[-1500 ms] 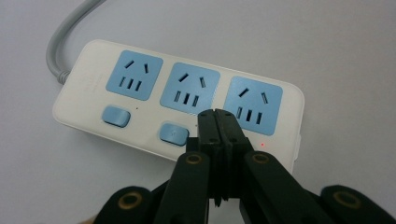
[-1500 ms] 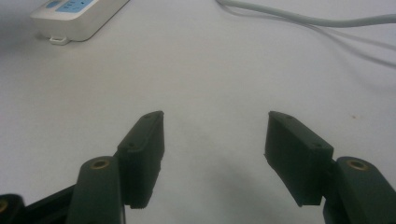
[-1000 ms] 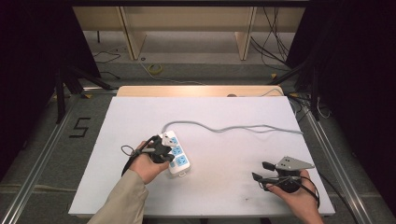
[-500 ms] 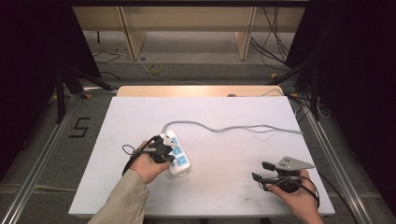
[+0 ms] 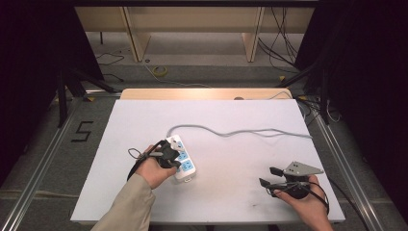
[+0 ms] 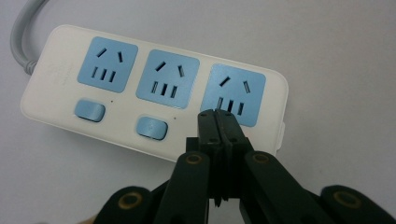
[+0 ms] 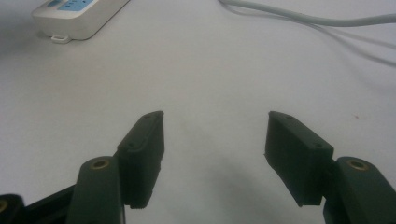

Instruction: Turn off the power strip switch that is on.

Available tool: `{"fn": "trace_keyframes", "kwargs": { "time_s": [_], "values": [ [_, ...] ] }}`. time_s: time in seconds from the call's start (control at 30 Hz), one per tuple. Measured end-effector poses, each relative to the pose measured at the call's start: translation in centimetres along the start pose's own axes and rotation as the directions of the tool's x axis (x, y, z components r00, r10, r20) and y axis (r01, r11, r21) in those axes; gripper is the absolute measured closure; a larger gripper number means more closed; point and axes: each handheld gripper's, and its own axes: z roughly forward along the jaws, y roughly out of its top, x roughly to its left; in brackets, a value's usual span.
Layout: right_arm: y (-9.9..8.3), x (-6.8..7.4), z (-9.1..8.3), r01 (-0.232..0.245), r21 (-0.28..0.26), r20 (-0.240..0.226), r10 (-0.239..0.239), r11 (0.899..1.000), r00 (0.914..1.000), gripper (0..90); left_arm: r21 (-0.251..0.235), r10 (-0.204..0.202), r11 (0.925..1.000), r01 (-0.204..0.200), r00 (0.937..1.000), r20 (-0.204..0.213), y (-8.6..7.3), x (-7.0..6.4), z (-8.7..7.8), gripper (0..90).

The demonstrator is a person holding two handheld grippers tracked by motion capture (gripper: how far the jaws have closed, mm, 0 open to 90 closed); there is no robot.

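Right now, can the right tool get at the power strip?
Probably yes: the right tool is open, and bare table lies between it and the strip. The left tool sits over its near end.

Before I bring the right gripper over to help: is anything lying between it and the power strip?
Nothing visible. Bare white table lies between the open right gripper and the power strip. The grey cord runs farther back, off that line. The left gripper, fingers shut, is already at the strip's near edge.
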Motion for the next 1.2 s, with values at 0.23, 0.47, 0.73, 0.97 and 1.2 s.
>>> {"fn": "trace_keyframes", "kwargs": {
  "time_s": [0.23,0.47,0.73,0.97,1.2],
  "values": [
    [0.0,0.0,0.0,0.001,0.0,0.0,-0.001,1.0,1.0,38.5,0.013,0.005,0.9999,-0.005,1.0,0.004,0.14,-0.11,0.11,89.8],
    [0.0,0.0,0.01,0.002,-0.001,-0.001,-0.002,1.0,1.0,38.4,0.022,0.004,0.9997,-0.004,1.0,0.006,0.26,-0.14,0.23,89.7],
    [0.0,0.0,0.01,0.002,-0.001,-0.001,-0.002,1.0,1.0,38.4,0.038,0.008,0.9992,-0.008,0.9999,0.007,0.39,-0.09,0.35,89.7],
    [-0.01,0.0,0.02,0.004,0.001,-0.002,-0.004,1.0,1.0,38.4,0.047,0.004,0.9989,-0.005,0.9999,0.012,0.48,-0.13,0.43,89.7],
    [-0.01,-0.01,0.03,0.004,0.001,-0.003,-0.004,1.0,1.0,38.4,0.051,0.0,0.9987,-0.001,0.9999,0.013,0.6,-0.19,0.47,89.7]
  ]
}}
